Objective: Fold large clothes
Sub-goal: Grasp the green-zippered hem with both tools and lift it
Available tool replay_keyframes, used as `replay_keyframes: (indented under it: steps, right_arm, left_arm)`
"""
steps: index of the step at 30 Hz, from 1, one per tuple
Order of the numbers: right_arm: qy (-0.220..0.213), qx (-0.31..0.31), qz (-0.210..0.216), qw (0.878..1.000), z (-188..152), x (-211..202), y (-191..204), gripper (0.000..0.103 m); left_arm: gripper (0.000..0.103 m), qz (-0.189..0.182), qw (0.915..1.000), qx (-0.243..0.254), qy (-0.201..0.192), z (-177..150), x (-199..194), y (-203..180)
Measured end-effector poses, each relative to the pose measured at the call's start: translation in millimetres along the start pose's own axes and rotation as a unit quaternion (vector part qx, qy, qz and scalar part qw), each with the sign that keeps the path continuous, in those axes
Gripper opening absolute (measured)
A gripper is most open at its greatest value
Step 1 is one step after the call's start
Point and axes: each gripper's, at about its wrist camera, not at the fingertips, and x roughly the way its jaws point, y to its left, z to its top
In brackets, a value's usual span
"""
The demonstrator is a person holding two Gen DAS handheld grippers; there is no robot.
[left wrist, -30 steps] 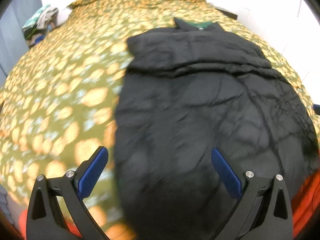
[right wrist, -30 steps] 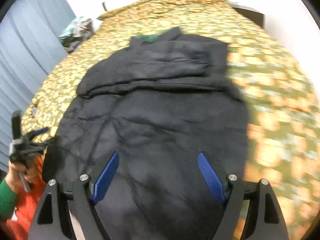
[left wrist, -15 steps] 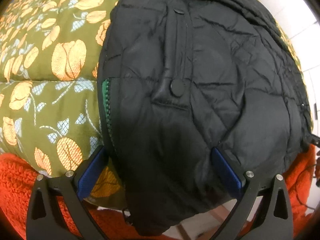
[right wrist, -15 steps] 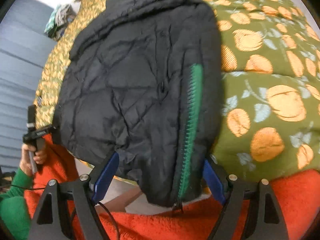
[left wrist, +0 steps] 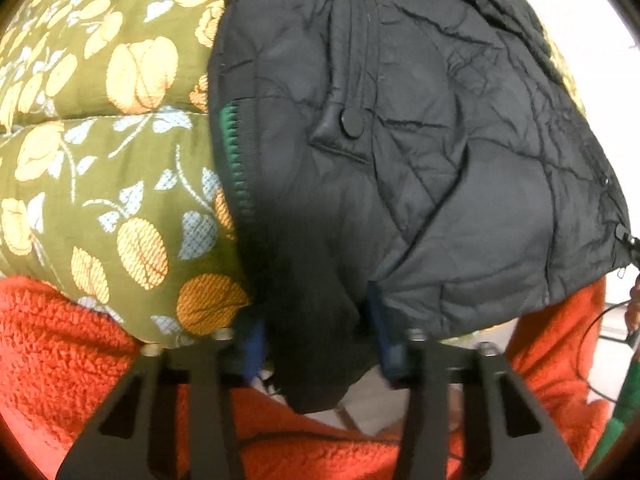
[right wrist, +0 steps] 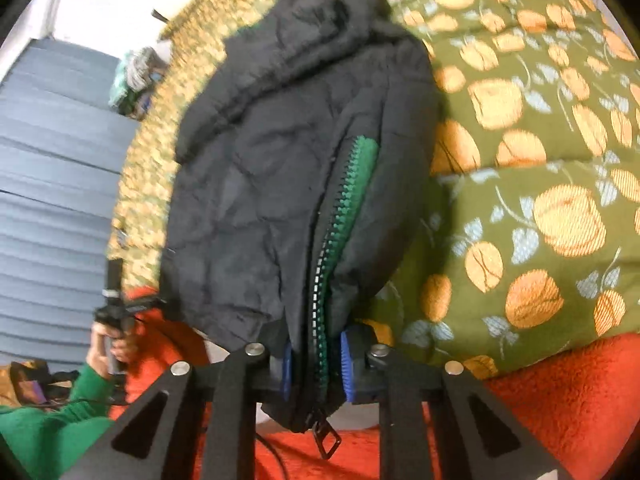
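My left tool point(left wrist: 316, 344) clenched on the hem of the black jacket point(left wrist: 400, 152), jacket lying at the near edge of the bed point(left wrist: 100, 168), hem overhanging the red blanket point(left wrist: 52, 344), my right tool point(right wrist: 316, 364) clamped on its green zipper point(right wrist: 340, 220) corner.

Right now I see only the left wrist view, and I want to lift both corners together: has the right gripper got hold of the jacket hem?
Observer: Yes. The right gripper is shut on the jacket hem, pinching it at the green zipper.
Operator: Anything beyond the jacket that I could hit?
Observer: A pile of clothes lies past the jacket's far end, next to the grey curtain.
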Motion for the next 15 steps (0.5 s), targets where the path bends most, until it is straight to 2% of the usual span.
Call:
replay_keyframes:
  steps: [1, 2, 4, 10, 15]
  right_arm:
    - [-0.005, -0.004, 0.003, 1.000, 2.0, -4.8, 3.8, 0.018]
    - [-0.008, -0.010, 0.003, 1.000, 3.4, -9.0, 7.2, 0.018]
    - [-0.010, -0.020, 0.000, 1.000, 7.7, -10.9, 14.2, 0.017]
    - [-0.013, -0.026, 0.002, 1.000, 8.5, -29.5, 16.9, 0.016]
    - [-0.005, -0.017, 0.017, 1.000, -8.3, -48.5, 14.1, 0.016]
  left_arm:
    - [0.021, -0.010, 0.9999, -0.005, -0.002, -1.3, -3.2, 1.5]
    - [0.017, -0.019, 0.9998, -0.010, -0.006, -2.3, -7.4, 2.3]
    - [0.015, -0.027, 0.9994, -0.010, -0.017, -5.9, -19.2, 0.8]
    - [0.014, -0.032, 0.9975, 0.033, -0.054, -21.9, -65.0, -15.2]
    - [0.014, -0.034, 0.9974, 0.048, -0.040, -47.9, -84.4, -15.4]
